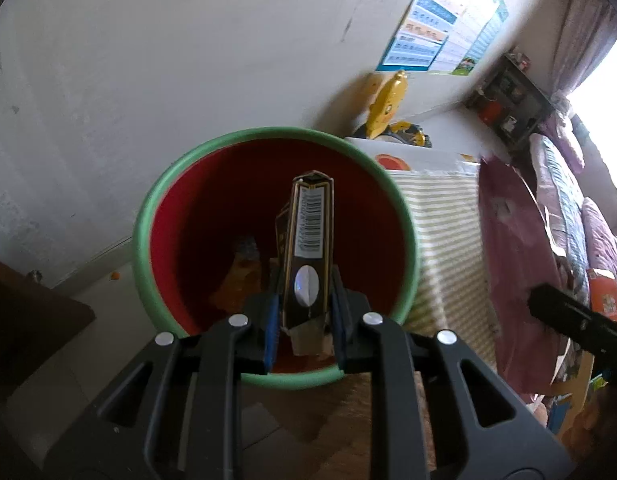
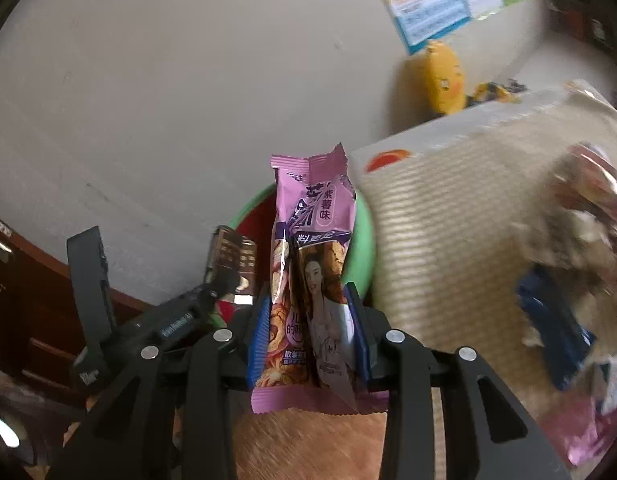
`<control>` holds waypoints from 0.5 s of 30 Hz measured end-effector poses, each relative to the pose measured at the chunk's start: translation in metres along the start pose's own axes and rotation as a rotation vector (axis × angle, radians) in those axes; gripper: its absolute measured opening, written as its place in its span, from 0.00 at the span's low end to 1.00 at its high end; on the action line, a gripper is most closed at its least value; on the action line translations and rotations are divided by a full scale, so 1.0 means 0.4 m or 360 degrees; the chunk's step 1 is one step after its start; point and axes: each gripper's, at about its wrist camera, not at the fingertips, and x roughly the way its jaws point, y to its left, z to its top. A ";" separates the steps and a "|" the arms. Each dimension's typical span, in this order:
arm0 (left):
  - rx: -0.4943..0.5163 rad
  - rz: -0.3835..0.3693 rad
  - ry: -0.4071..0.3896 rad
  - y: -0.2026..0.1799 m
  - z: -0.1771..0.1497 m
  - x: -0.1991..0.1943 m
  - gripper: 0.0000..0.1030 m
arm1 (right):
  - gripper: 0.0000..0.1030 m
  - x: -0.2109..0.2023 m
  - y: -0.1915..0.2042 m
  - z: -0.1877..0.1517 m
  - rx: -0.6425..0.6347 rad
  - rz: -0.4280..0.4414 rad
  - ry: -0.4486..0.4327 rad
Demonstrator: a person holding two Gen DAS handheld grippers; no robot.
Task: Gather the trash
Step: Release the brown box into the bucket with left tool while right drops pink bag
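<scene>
Two grippers are up over one bin, each with a catch! Biggest first: the red bin (image 1: 180, 216) with the green rim sits right below the left wrist camera, beside a striped cloth (image 1: 440, 216), scraps lying at its bottom. Over its mouth, the left gripper (image 1: 304, 312) is nearly closed, blue pads pinching the lower end of a dark, gold-edged box (image 1: 308, 240). Long axis runs straight out along the fingers, barcode face to the camera, far end pointing away over the bin's inside. Over to the right wrist view: the right gripper (image 2: 308, 332) is clamped narrow on a purple snack wrapper (image 2: 312, 240), held low down, its crimped bottom edge hanging behind the pads. Wrapper stands lengthwise along the fingers, top seal pointing away, covering part of the bin's green rim behind it.
</scene>
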 end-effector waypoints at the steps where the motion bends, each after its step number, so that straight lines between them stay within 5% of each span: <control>1: -0.0002 0.0004 -0.0001 0.010 0.000 0.001 0.20 | 0.32 0.022 0.017 0.011 -0.0016 0.0013 0.0016; 6: -0.0039 0.0033 -0.0004 0.036 0.014 0.013 0.21 | 0.39 0.083 0.051 0.045 -0.0059 0.0027 0.0047; 10: -0.0109 0.0022 -0.0036 0.056 0.020 0.015 0.54 | 0.46 0.108 0.066 0.067 -0.0085 0.0001 0.0029; 15: -0.0106 0.0017 -0.0022 0.046 0.016 0.022 0.54 | 0.51 0.103 0.058 0.071 -0.0070 -0.0006 0.0003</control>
